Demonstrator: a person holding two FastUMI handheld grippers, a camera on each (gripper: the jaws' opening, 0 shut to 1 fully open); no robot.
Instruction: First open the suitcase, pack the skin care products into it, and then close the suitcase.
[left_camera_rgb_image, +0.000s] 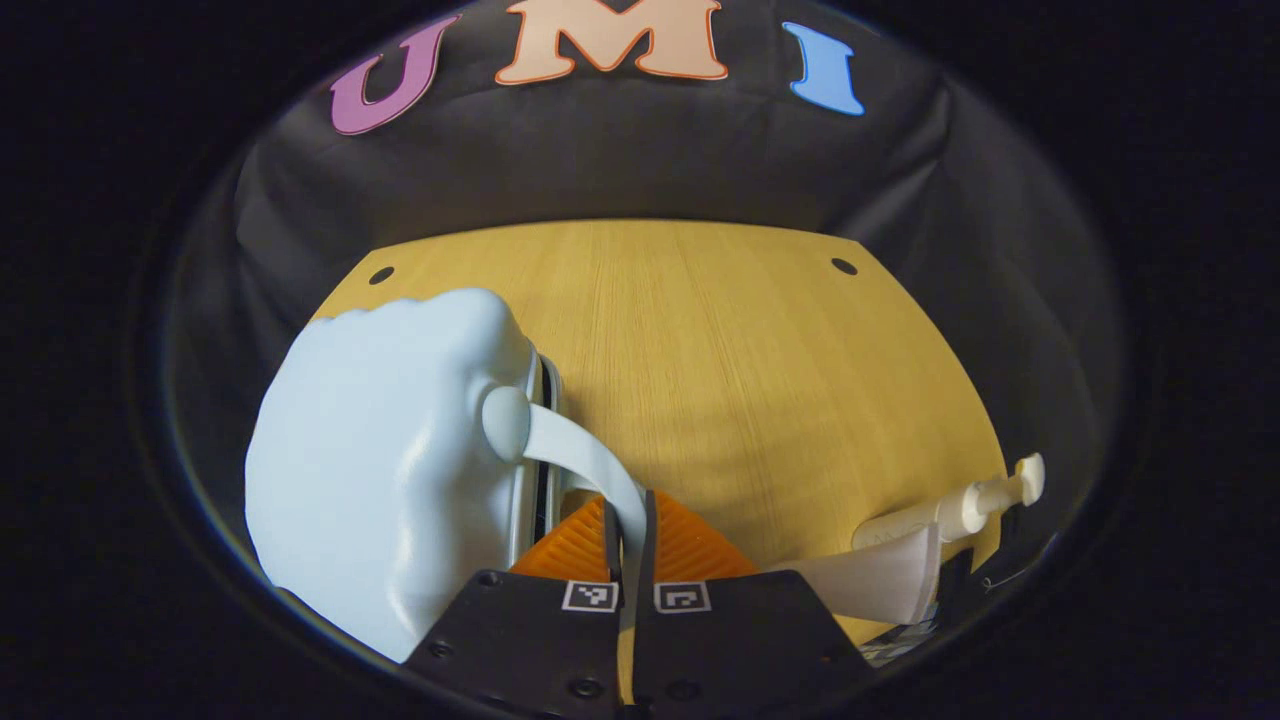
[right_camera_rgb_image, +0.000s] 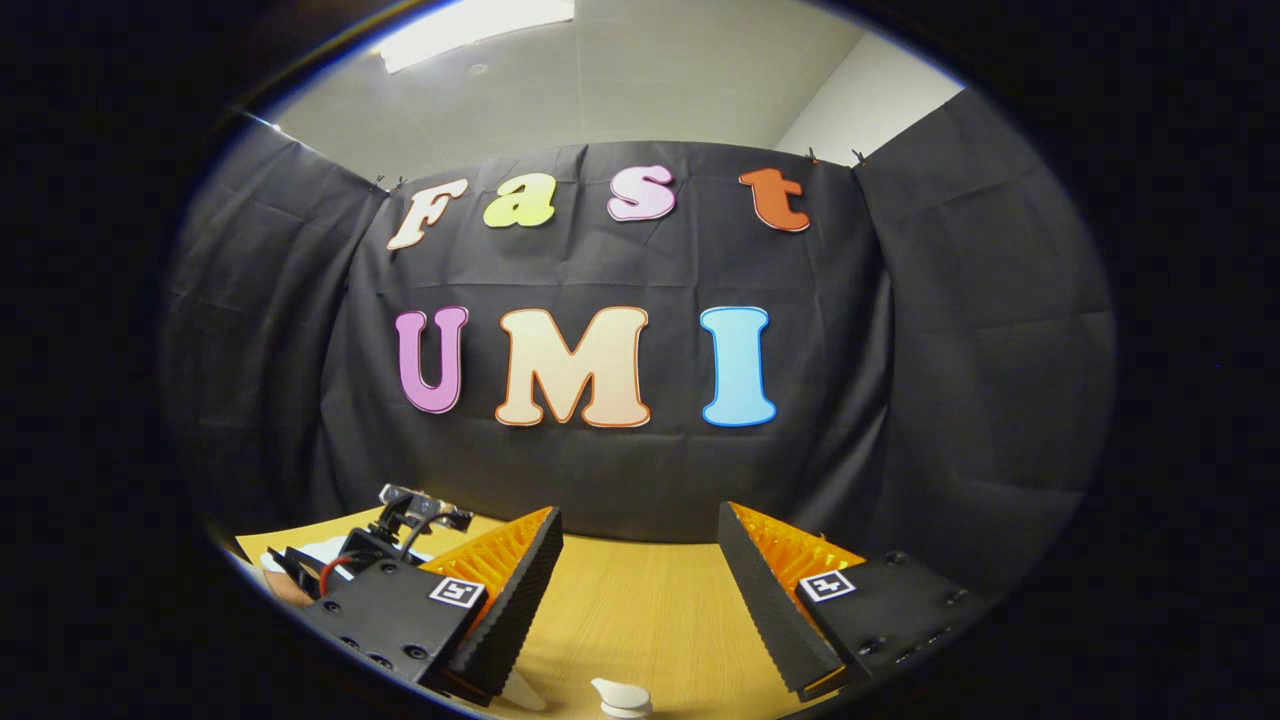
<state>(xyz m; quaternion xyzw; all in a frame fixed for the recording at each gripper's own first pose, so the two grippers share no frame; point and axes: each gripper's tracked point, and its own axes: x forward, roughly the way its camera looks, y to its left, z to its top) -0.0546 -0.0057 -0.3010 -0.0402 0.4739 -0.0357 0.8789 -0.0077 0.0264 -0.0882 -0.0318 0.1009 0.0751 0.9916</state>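
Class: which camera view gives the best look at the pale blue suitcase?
The left gripper view: the suitcase stands large on the wooden table, its handle strap pinched between the left gripper's jaws. The right gripper view looks at the booth wall instead.

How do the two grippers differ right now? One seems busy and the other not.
The left gripper has its fingers pressed together on the suitcase's pale strap handle; the right gripper has its fingers spread wide with nothing between them. The left one points down at the wooden table beside the light blue suitcase; the right one looks more level, toward the booth's cloth wall. Both carry small square markers.
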